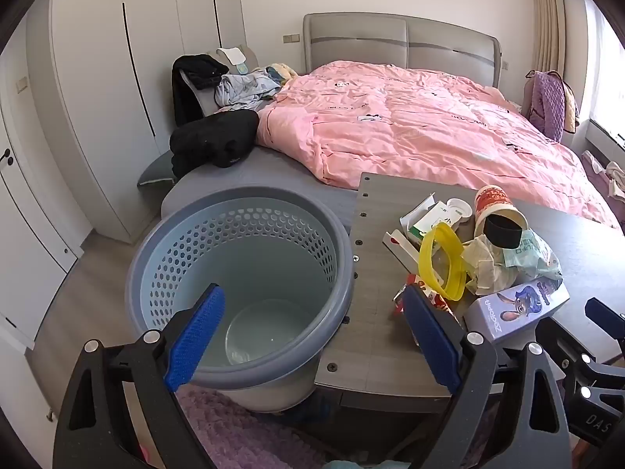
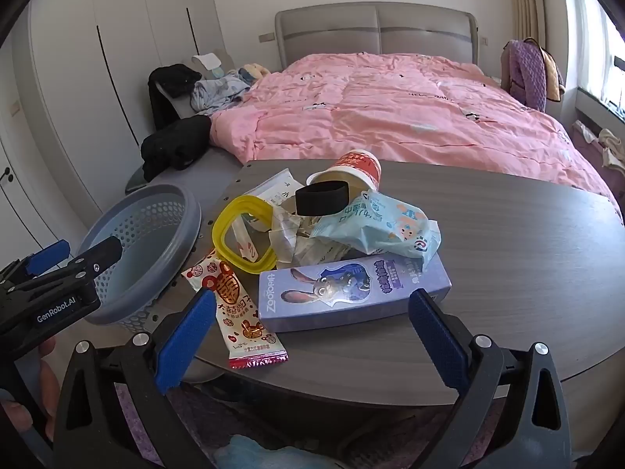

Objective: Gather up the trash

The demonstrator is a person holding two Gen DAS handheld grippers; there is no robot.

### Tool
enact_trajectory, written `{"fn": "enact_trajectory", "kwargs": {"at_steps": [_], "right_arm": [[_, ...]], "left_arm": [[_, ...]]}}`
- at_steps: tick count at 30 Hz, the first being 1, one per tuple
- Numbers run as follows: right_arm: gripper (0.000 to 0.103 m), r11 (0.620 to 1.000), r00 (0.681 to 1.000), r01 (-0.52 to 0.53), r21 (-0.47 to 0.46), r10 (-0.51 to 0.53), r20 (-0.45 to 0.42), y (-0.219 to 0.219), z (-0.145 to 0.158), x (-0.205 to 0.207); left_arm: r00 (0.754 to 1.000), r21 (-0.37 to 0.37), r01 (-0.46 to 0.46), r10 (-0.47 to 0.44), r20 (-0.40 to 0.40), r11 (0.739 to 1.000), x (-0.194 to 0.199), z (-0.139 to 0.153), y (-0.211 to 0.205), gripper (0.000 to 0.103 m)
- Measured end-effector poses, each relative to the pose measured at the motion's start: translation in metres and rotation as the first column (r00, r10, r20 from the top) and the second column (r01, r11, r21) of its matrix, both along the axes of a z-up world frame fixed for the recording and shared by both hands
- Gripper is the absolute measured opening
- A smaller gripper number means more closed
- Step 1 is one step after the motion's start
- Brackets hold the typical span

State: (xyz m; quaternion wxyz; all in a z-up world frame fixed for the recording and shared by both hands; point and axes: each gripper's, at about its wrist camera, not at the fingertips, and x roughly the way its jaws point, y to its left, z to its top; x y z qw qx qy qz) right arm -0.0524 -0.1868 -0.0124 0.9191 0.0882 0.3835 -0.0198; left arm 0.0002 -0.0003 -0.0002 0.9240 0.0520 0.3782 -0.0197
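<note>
Hovering w/ jaws spread wide and gripping nothing, the right gripper (image 2: 310, 336) has the purple box (image 2: 353, 293) just ahead at 12 and a red-white snack wrapper (image 2: 234, 312) at 10. Left gripper (image 1: 312, 336), also spread wide and bare, hangs over the grey basket (image 1: 156, 258), which sits at the table's (image 1: 375, 336) 9 o'clock edge. Further out at 12: yellow ring (image 2: 242, 232), crumpled paper (image 2: 291, 240), blue-white packet (image 2: 384, 226), tipped cup (image 2: 357, 170), then pink bed (image 2: 390, 117).
</note>
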Motion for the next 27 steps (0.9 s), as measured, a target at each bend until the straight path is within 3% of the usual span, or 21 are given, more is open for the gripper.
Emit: {"fn": "enact_trajectory", "kwargs": {"at_steps": [27], "right_arm": [[0.097, 1.000, 0.999, 0.004, -0.002, -0.004, 0.035, 0.001, 0.014, -0.007]], "left_arm": [[1.000, -0.002, -0.002, 0.002, 0.018, 1.000, -0.006, 0.005, 0.001, 0.088]]}}
